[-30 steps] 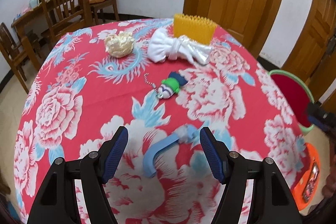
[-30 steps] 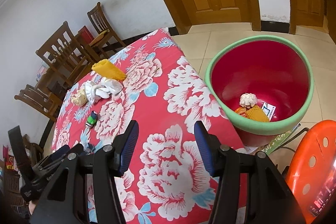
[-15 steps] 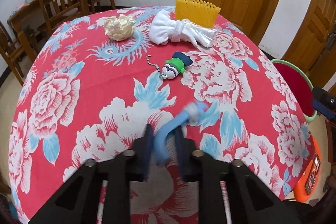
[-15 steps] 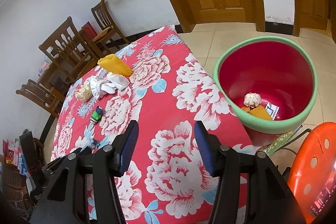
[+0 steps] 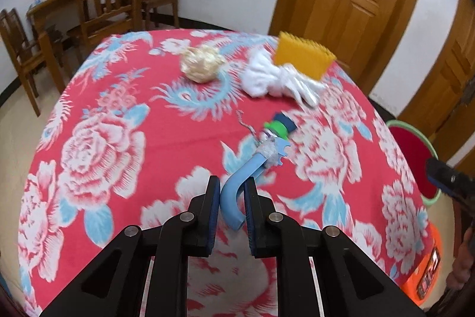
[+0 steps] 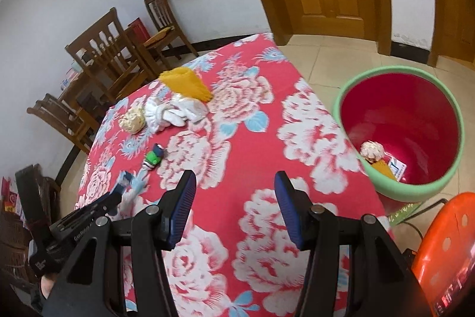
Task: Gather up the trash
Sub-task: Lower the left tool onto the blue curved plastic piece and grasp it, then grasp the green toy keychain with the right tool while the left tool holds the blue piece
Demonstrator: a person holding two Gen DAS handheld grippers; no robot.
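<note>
My left gripper is pinching the curved handle of a blue razor over the near part of the floral tablecloth. My right gripper hangs spread and empty near the table's right edge. The red bin with a green rim stands on the floor to the right, trash already inside

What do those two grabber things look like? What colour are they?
Each tool is black plastic with two angular arms joined by round silver bolts. The left tool and the right tool both end in flat fingers lined with ribbed dark blue pads. Seen from the right wrist view, the left tool's body carries small white lettering, too small to read fully, and a black strap hangs beside it.
</note>
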